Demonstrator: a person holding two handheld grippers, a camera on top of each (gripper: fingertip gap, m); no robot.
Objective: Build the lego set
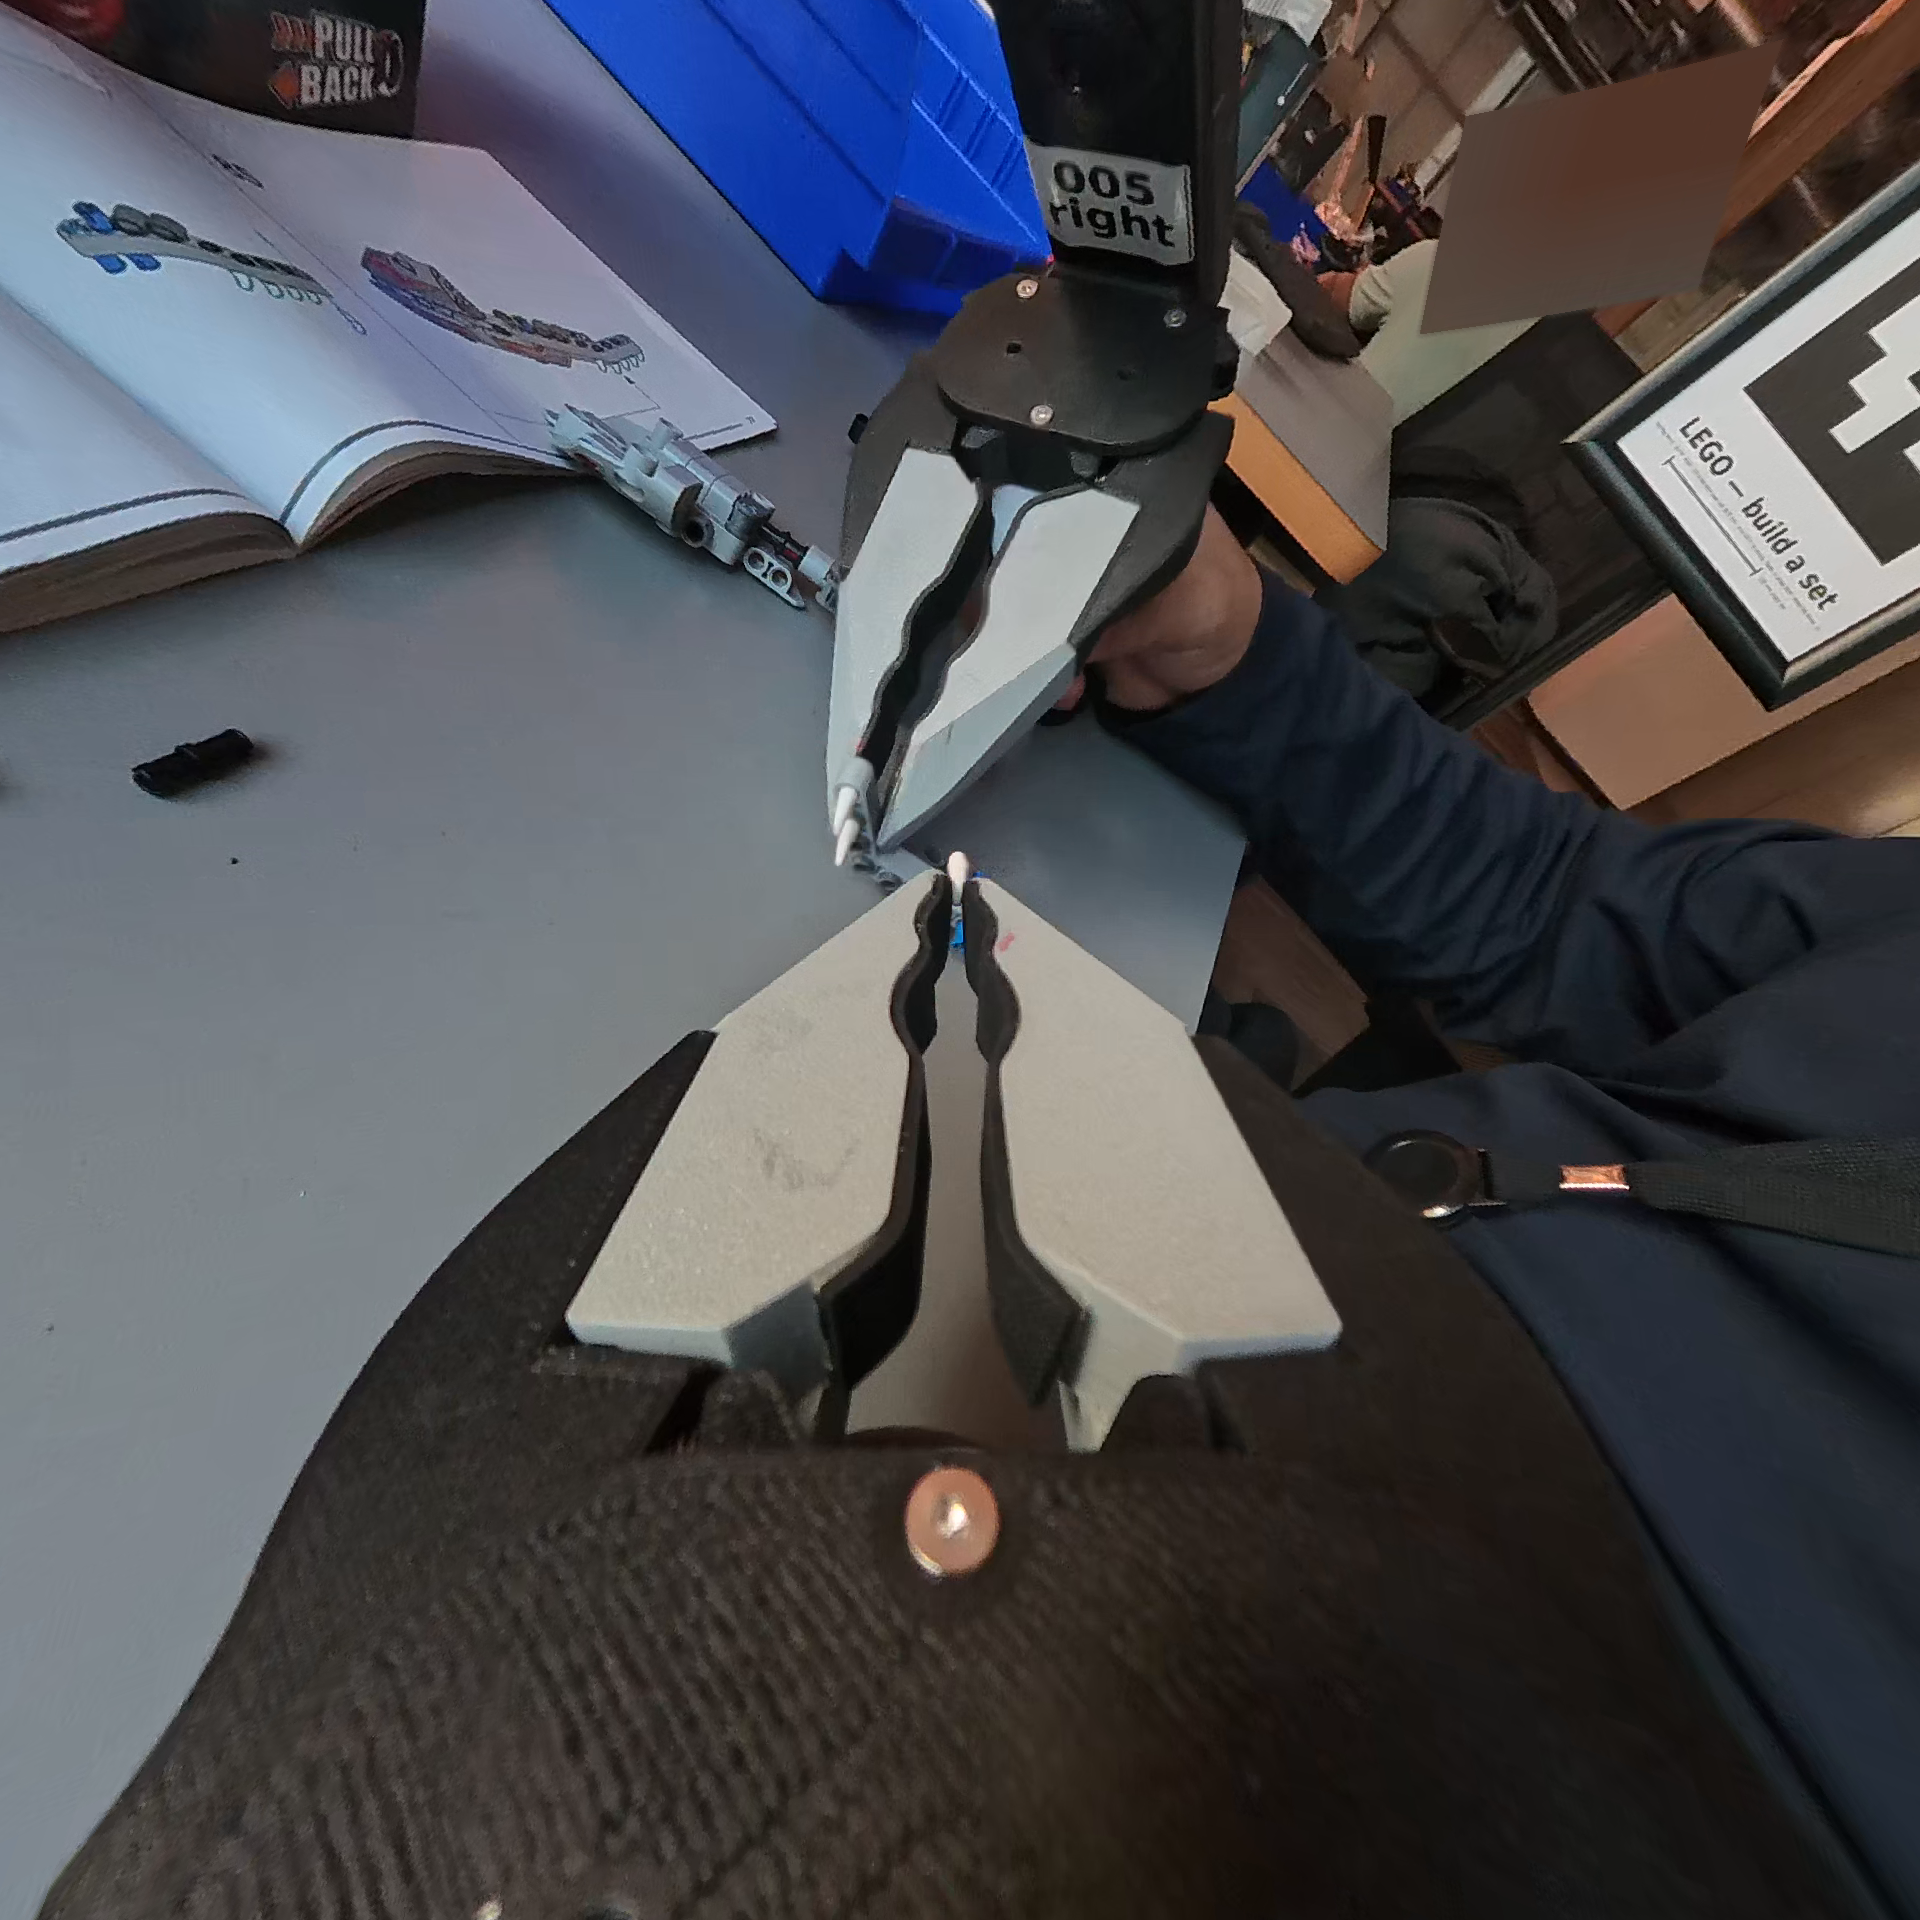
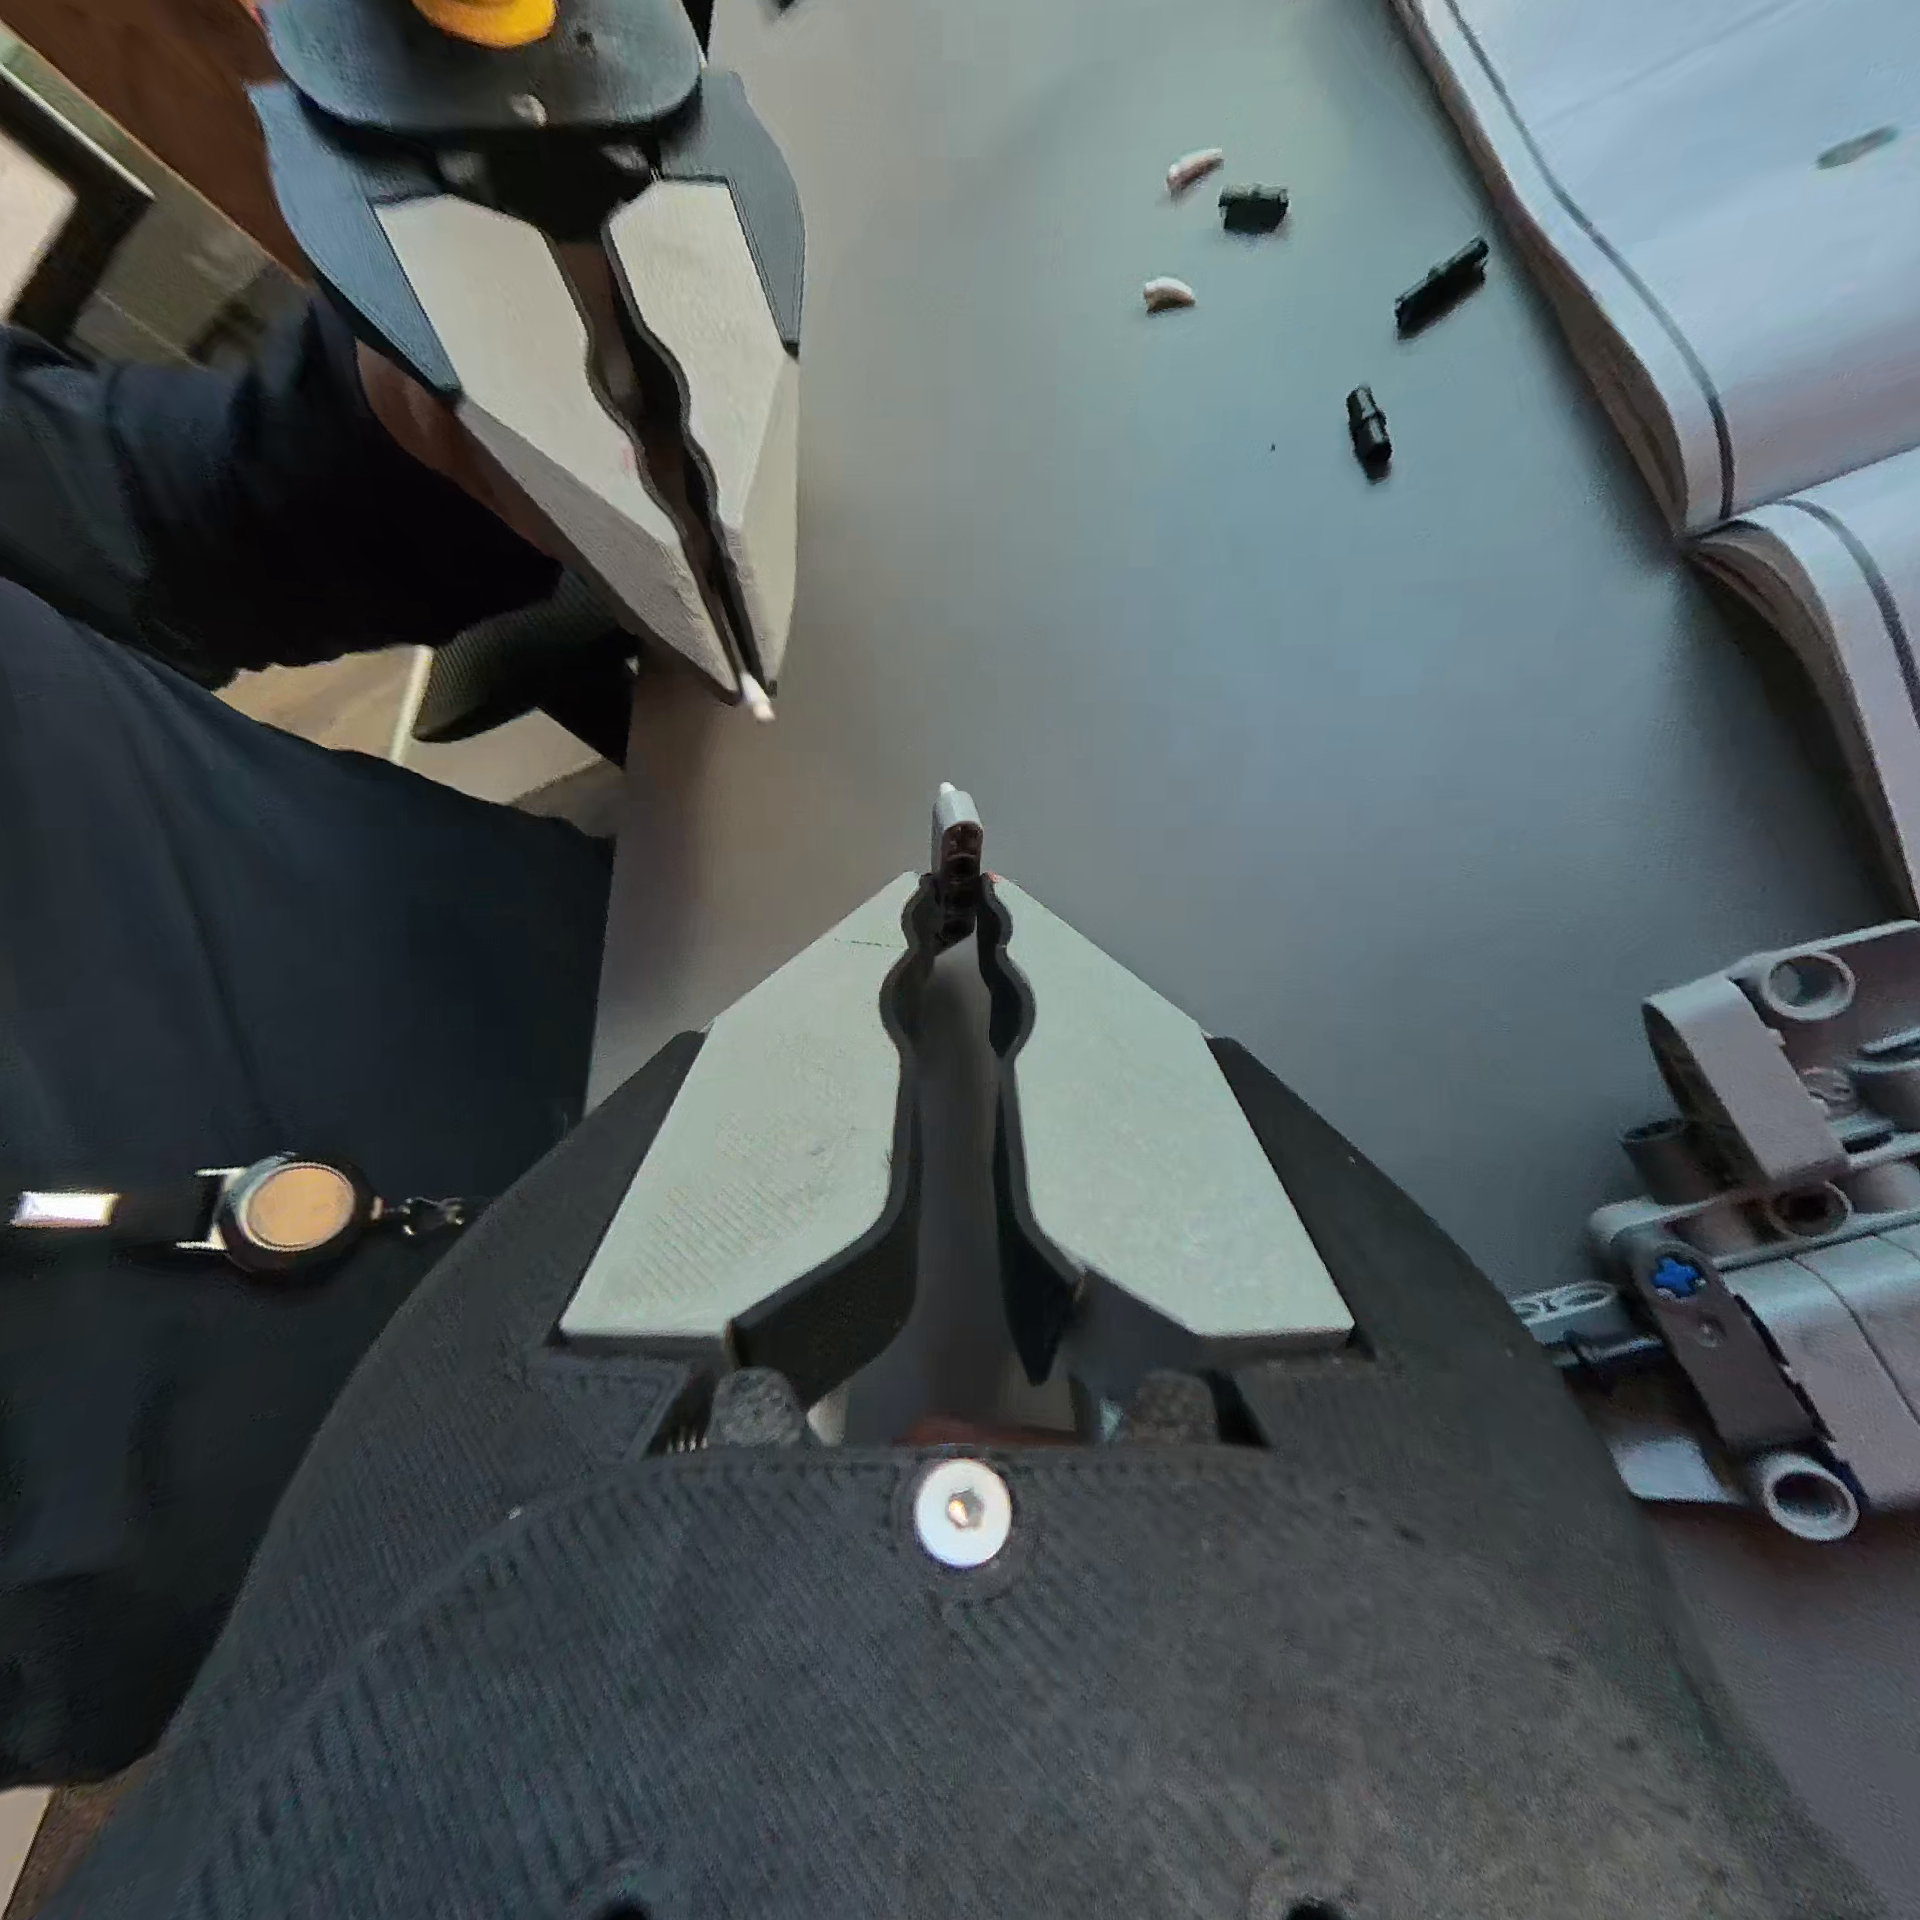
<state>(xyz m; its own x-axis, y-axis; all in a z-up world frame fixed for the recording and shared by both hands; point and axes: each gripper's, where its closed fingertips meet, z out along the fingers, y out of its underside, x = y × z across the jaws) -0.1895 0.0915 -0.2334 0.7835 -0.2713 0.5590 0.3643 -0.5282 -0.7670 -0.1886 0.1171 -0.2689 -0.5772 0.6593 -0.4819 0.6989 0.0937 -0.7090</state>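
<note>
My left gripper (image 1: pixel 951 896) is shut on a small white tooth piece (image 1: pixel 957 865), and a bit of blue shows between its fingers. It also shows in the right wrist view (image 2: pixel 752 688) at the upper left, with the tooth (image 2: pixel 760 708) sticking out of its tip. My right gripper (image 2: pixel 956 888) is shut on a small dark and grey sub-assembly (image 2: pixel 958 831) with a white tip. It also shows in the left wrist view (image 1: pixel 871 826), pointing down at my left gripper. The two tips are close but apart, above the table's near edge.
An open instruction booklet (image 1: pixel 312 312) lies at the back left, with a grey partly built model (image 1: pixel 686 499) at its corner. That model also shows at the right (image 2: pixel 1766 1247). Loose black pins (image 2: pixel 1369 426) and white teeth (image 2: pixel 1166 293) lie on the grey table (image 1: pixel 468 935). A blue bin (image 1: pixel 831 135) stands behind. My right fingertips sit around 5 cm from my left ones.
</note>
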